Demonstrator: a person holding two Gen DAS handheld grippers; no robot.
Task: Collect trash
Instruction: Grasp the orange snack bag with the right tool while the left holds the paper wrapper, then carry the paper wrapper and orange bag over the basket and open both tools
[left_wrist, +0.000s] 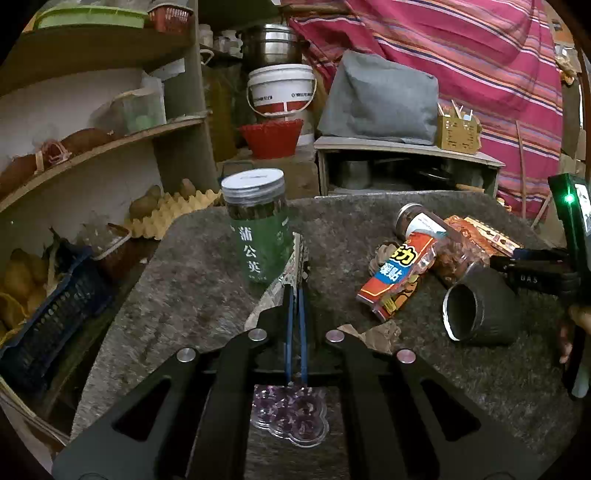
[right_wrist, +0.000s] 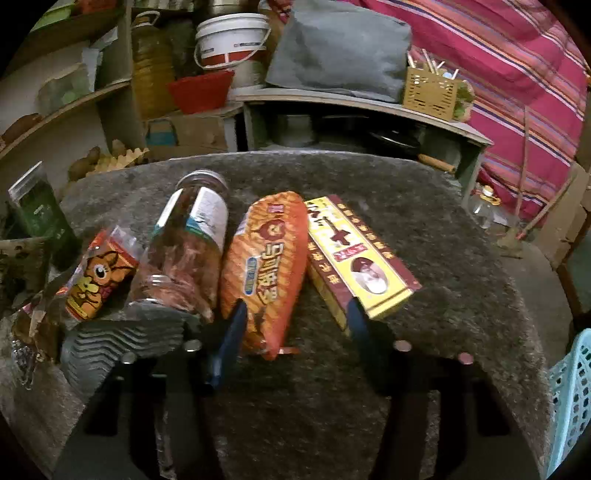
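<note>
Now the right hand-held gripper (right_wrist: 295, 317), jaws half-open, straddles the orange snack bag (right_wrist: 264, 266) at twelve o'clock on the surface (right_wrist: 461, 295): light, crinkly, slippery, so pinch mid-body.

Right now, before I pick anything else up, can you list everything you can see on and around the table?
Snack bag: one, orange, table centre, between the right gripper's fingers.
Box: one, yellow and maroon, just right of the snack bag.
Clear jar: one, lying on its side, left of the snack bag.
Small packet: one, orange and red, left of the clear jar.
Green jar: one, upright, white lid, far left of table.
Dark cup: one, grey-black, on its side.
Blister tray: one, clear with purple, near edge.
Basket: one, light blue, right of table.
Bucket: one, white and red, behind.
Left gripper: shut.
Right gripper: partly open around the snack bag.
</note>
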